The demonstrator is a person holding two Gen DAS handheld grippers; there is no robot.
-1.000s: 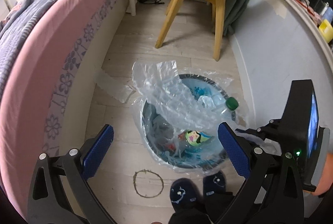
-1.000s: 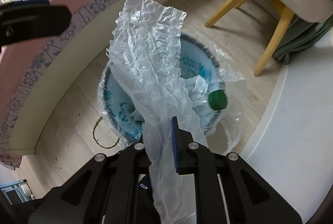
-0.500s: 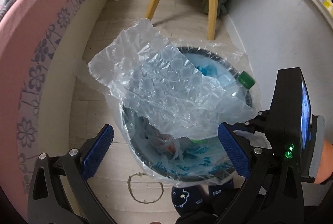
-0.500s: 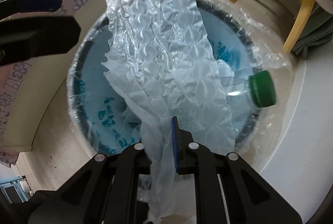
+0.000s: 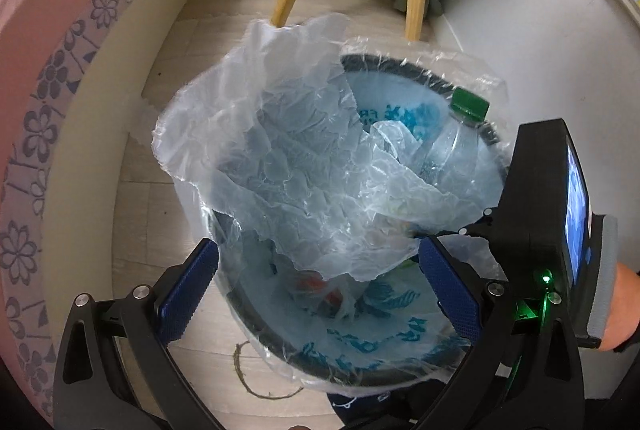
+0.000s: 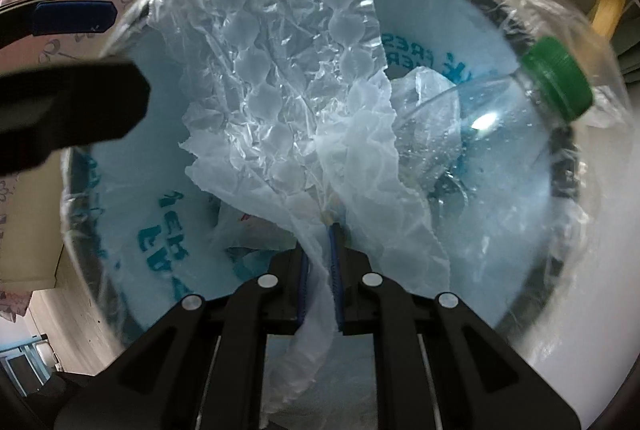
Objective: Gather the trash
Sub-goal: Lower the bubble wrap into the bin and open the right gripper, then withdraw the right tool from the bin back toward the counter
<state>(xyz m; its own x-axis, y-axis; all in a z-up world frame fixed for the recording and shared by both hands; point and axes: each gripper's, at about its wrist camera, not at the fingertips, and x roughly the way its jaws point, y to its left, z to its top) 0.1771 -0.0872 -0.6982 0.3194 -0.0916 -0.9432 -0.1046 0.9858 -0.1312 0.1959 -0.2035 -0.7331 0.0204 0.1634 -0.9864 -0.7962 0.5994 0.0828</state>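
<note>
My right fingers [image 6: 320,262] are nearly closed, pinching a crumpled sheet of bubble wrap [image 6: 280,102] just above a lined bin [image 6: 560,166] on the floor. My left fingers [image 5: 316,290] are spread wide and empty, beside the bin's near rim. A green-capped bottle [image 6: 556,82] leans inside against the far rim. To finish well, I should push the loose upper flap below the rim before letting go, or it may drape outside.
</note>
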